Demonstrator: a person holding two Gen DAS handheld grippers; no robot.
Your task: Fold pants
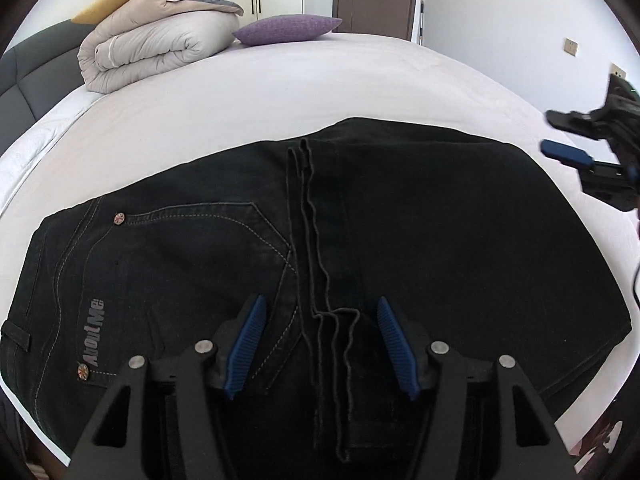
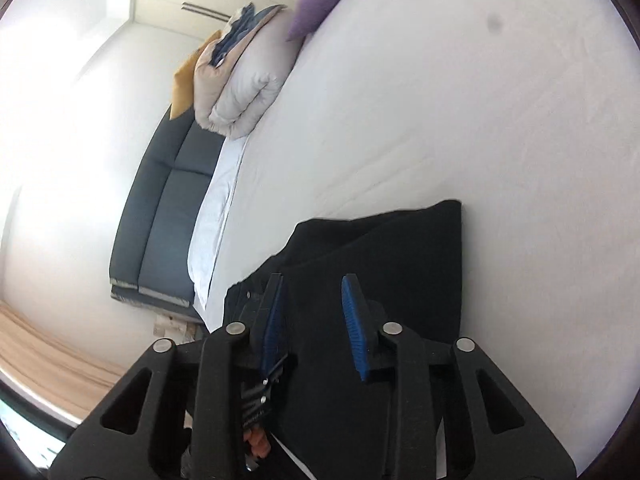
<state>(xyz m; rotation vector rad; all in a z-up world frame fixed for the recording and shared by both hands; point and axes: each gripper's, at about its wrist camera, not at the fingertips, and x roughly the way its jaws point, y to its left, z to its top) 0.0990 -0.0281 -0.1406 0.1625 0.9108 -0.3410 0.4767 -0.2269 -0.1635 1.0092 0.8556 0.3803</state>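
Note:
Black jeans [image 1: 420, 232] lie folded flat on the white bed [image 1: 320, 80], back pocket and "About Me" label at the left, leg hems stacked along the middle. My left gripper [image 1: 320, 320] is open and empty just above the hems near the front edge. My right gripper [image 2: 314, 304] is open and empty, held tilted above the right end of the jeans [image 2: 380, 260]. It also shows in the left wrist view [image 1: 576, 148] at the far right, off the jeans' edge.
A rolled beige duvet [image 1: 160, 52] and a purple cushion [image 1: 288, 28] lie at the far side of the bed. A dark padded headboard [image 1: 24, 76] is at the left. A door and wardrobes stand behind. Wood floor [image 2: 48, 352] shows beside the bed.

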